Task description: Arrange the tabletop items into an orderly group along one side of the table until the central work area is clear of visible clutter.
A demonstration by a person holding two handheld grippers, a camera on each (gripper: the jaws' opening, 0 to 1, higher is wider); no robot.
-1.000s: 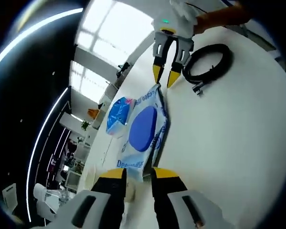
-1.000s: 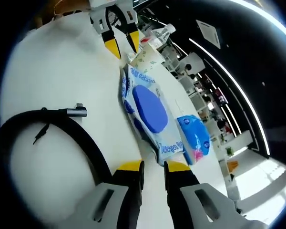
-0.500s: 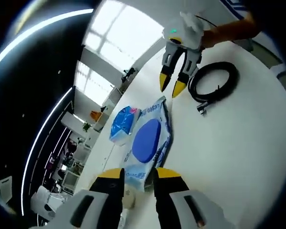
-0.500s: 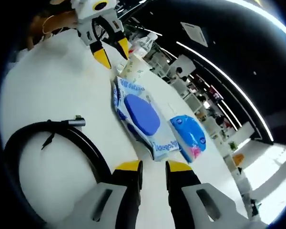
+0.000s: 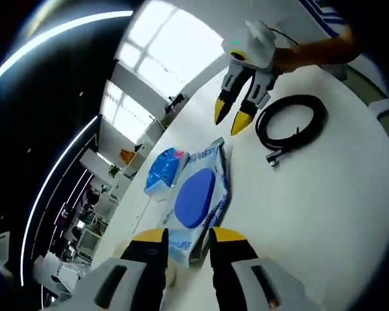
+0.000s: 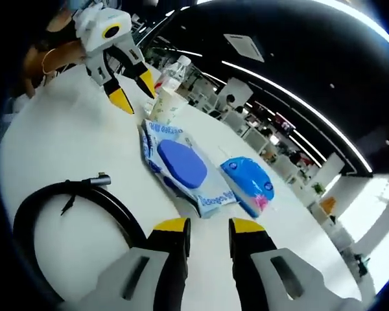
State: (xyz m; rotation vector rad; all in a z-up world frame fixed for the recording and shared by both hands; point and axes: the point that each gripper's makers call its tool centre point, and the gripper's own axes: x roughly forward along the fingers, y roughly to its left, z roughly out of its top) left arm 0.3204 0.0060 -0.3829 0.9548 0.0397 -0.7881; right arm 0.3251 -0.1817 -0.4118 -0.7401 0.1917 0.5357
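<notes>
White desk [image 5: 324, 194]: wipes pack [image 5: 198, 197], blue pouch [image 6: 247, 184], black cable [image 5: 290, 123]. Left tongs [image 5: 181, 236] and right tongs [image 6: 206, 225]: narrow gap, holding nothing.

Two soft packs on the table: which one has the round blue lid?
The larger flat wipes pack, lying next to the black coiled cable. Its white wrapper carries a round blue lid on top. The smaller tissue pack beyond it is blue all over, without a lid.
</notes>
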